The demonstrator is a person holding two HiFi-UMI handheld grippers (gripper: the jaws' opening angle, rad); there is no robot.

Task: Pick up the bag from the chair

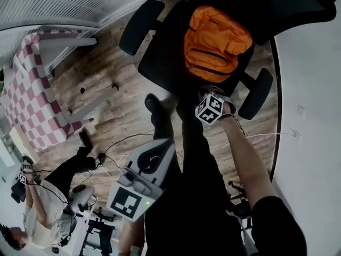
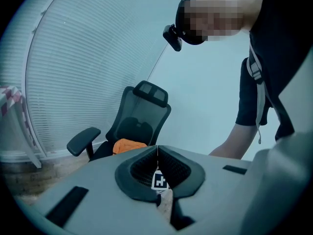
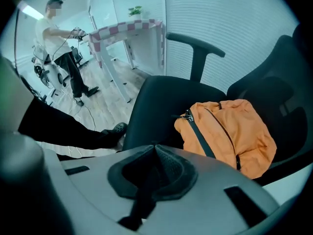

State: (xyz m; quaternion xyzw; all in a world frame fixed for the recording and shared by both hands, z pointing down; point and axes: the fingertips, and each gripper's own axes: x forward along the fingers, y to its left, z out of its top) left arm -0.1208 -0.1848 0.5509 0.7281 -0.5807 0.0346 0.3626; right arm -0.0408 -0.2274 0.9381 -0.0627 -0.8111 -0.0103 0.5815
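Observation:
An orange bag (image 1: 216, 41) with black zips and strap lies on the seat of a black office chair (image 1: 160, 63). My right gripper (image 1: 209, 106) hovers at the seat's front edge, just short of the bag. In the right gripper view its jaws (image 3: 155, 147) are shut on nothing, with the bag (image 3: 230, 131) close ahead to the right. My left gripper (image 1: 160, 149) hangs lower and further back, over my legs. Its jaws (image 2: 157, 150) are also shut and empty, and the chair (image 2: 142, 114) and bag (image 2: 128, 145) show at a distance beyond them.
A table with a pink checkered cloth (image 1: 29, 89) stands left of the chair. Cables (image 1: 122, 140) trail over the wooden floor. Another person (image 1: 45, 196) stands at the lower left. A white wall (image 1: 311, 89) runs along the right, window blinds (image 1: 53, 4) along the far side.

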